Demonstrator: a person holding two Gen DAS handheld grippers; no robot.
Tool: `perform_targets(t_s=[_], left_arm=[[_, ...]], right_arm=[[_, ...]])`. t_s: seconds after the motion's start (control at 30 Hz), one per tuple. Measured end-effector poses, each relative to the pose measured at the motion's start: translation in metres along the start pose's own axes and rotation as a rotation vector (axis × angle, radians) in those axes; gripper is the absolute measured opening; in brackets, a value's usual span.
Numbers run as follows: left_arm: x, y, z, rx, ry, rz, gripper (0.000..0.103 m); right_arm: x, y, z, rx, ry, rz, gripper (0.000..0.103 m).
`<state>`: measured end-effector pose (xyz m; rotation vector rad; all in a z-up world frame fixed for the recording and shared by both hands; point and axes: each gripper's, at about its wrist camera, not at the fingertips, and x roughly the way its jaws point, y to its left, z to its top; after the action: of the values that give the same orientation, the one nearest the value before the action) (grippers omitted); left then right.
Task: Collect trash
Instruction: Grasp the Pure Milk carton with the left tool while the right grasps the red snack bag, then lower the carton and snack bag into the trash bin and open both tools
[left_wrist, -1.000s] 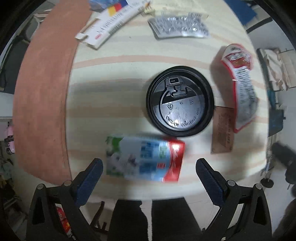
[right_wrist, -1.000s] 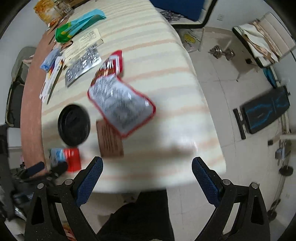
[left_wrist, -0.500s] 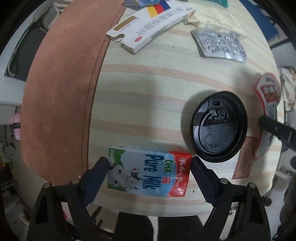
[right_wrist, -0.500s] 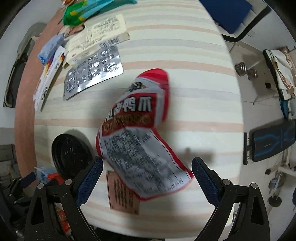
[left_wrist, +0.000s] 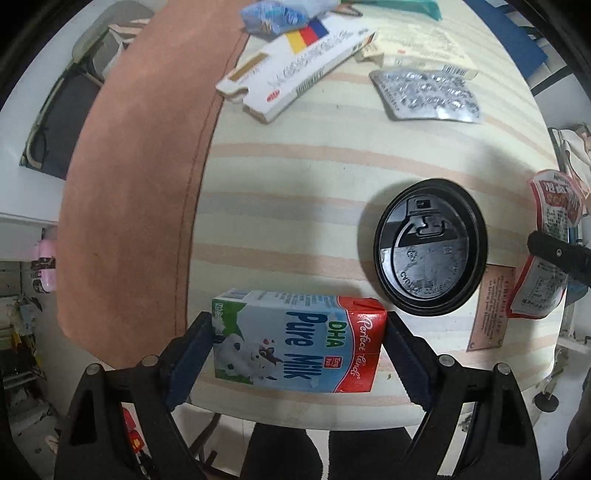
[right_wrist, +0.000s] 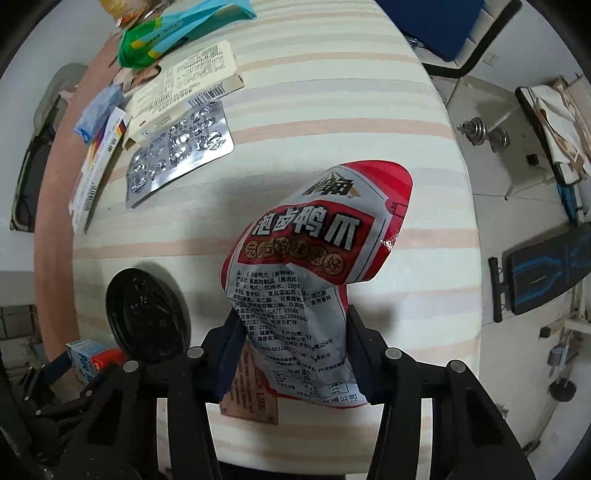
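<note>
Left wrist view: the milk carton (left_wrist: 297, 341) is pinched end to end by the left gripper (left_wrist: 297, 350), lying at the near edge of the table (left_wrist: 288, 184) beside a black cup lid (left_wrist: 430, 247). It should be raised level, so that the lid is not nudged

Right wrist view: a red snack packet (right_wrist: 314, 266) is clamped at its lower part by the right gripper (right_wrist: 293, 354), its top bulging above the table. Being limp, it should be kept squeezed while lifted clear of the brown card (right_wrist: 249, 400) underneath
</note>
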<state>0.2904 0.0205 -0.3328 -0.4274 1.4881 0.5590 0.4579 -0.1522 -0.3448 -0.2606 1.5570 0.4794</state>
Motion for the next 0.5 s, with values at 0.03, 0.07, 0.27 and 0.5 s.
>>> perform_targets(t_s=[0.03,0.07,0.27,0.5], left_arm=[[-0.004,-0.001,-0.002,0.002,-0.011,0.002,0.089],[-0.008,-0.001,-0.003,0.004,-0.022,0.004,0.089],[-0.045,0.000,-0.012,0.012,-0.106,-0.012,0.090],[-0.094,0.022,-0.041,0.019,-0.218,-0.069,0.090]], right_arm=[[-0.003,-0.002,-0.002,0.006,-0.005,0.005,0.052],[-0.006,-0.003,-0.004,0.013,-0.009,0.011,0.052],[-0.025,0.001,-0.028,0.037,-0.046,0.045,0.052],[-0.069,0.032,-0.074,0.016,-0.115,0.086,0.052]])
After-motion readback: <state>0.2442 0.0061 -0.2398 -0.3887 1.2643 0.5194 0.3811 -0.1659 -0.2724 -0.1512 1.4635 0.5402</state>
